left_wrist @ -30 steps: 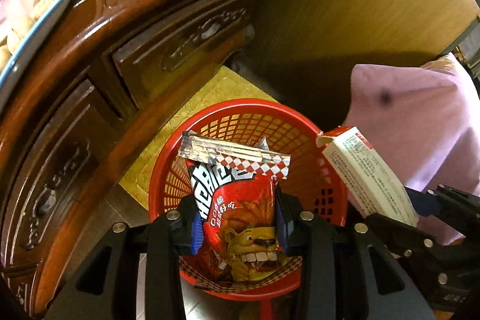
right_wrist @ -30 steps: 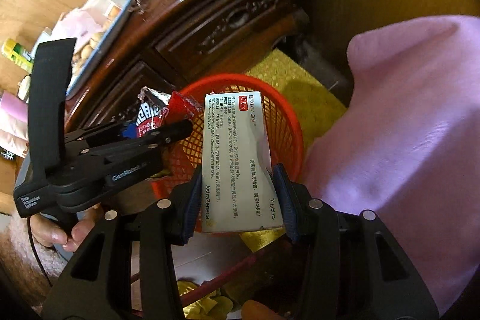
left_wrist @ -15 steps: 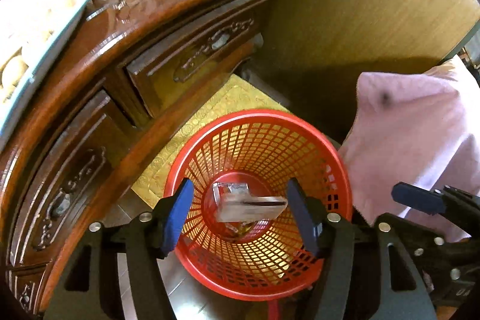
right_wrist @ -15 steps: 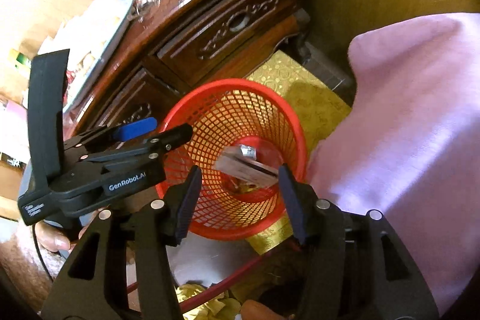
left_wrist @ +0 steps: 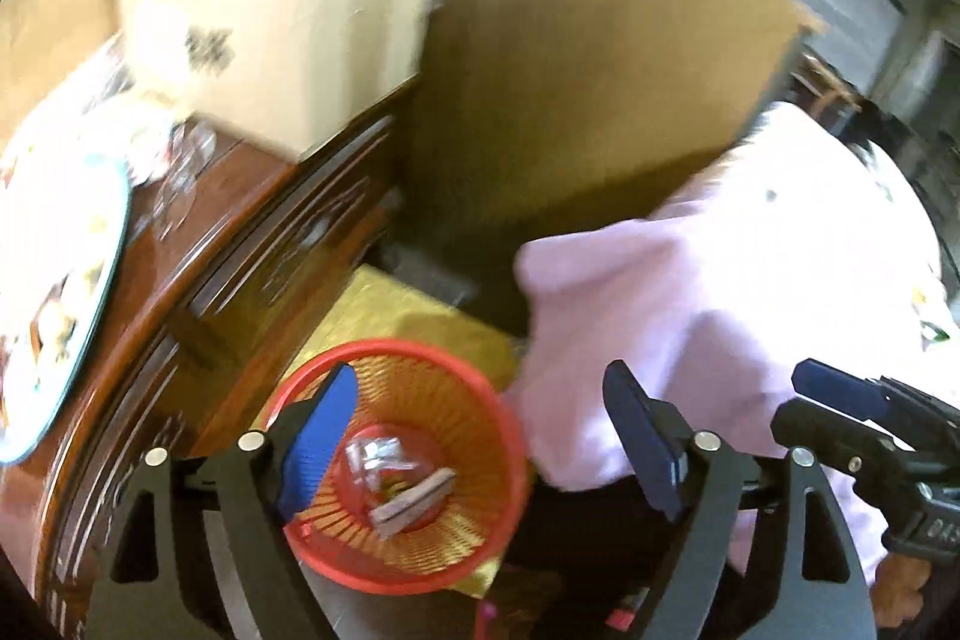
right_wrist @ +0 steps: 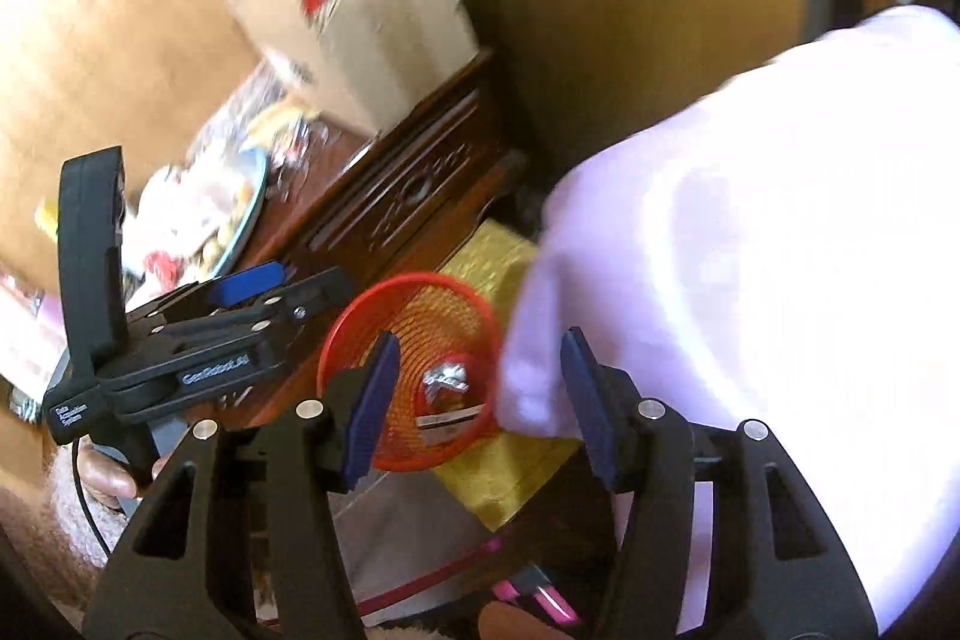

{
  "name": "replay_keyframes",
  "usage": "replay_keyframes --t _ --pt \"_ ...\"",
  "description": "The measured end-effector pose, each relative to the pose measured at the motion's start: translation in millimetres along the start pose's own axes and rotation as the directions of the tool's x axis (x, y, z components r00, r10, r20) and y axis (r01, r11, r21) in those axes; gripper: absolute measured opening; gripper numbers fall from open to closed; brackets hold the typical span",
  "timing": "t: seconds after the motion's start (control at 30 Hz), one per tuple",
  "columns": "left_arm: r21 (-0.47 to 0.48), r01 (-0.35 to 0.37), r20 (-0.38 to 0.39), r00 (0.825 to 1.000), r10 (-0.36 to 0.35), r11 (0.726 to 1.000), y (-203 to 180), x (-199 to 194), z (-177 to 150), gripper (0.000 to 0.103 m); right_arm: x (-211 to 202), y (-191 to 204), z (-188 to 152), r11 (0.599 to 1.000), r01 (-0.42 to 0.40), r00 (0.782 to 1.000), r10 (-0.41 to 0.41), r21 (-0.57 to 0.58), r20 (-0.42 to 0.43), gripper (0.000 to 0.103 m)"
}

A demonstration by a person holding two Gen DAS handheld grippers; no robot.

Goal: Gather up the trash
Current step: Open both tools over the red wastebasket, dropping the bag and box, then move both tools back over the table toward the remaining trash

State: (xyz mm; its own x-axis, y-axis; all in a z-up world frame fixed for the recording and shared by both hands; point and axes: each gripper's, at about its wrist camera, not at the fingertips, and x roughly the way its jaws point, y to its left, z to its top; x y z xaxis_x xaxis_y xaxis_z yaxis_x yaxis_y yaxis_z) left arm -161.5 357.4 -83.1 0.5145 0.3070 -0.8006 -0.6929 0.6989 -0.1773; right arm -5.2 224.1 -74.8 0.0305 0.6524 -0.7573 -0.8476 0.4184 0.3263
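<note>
The left gripper [left_wrist: 480,448] is opening wide with nothing in it. The right gripper [right_wrist: 480,400] is opening too, and it is empty. Below both grippers sits the red basket [left_wrist: 510,460]. Inside it lie the snack bag [left_wrist: 375,457] and the white box [left_wrist: 411,499].

Both grippers [left_wrist: 480,436] [right_wrist: 480,394] apparently empty, opening.

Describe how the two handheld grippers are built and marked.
Both are black plastic frames with silver bolts and flat blue pads on the fingers. The left gripper, seen side-on from the right wrist, carries white "GenRobot.AI" lettering, an upright black mount and a thin black cable. The right gripper has the same frame.
</note>
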Motion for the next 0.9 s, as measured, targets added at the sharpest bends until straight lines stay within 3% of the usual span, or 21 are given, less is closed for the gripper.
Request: replay_keyframes --t 0.2,0.37,0.6,0.8,0.9 --pt "0.123 0.122 0.034 0.991 -0.127 0.985 -81 -18 7 0.088 -72 -54 -22 0.988 0.09 0.987 -0.105 0.123 0.118 0.058" --pt "0.239 0.232 0.028 0.969 -0.245 0.943 -157 -28 4 0.09 -137 -116 -52 0.939 0.187 0.95 -0.247 0.288 0.191 0.06" --pt "0.408 0.364 -0.059 0.926 -0.373 0.837 -270 -30 -18 0.093 -212 -180 -107 0.827 0.287 0.875 -0.432 0.483 0.22 0.065" --pt "0.516 0.425 -0.132 0.898 -0.42 0.744 -342 -24 -35 0.095 -262 -235 -160 0.701 0.313 0.804 -0.555 0.641 0.215 0.07" --pt "0.559 0.439 -0.147 0.887 -0.437 0.703 -372 -20 -41 0.097 -277 -255 -178 0.661 0.322 0.783 -0.589 0.678 0.203 0.072"
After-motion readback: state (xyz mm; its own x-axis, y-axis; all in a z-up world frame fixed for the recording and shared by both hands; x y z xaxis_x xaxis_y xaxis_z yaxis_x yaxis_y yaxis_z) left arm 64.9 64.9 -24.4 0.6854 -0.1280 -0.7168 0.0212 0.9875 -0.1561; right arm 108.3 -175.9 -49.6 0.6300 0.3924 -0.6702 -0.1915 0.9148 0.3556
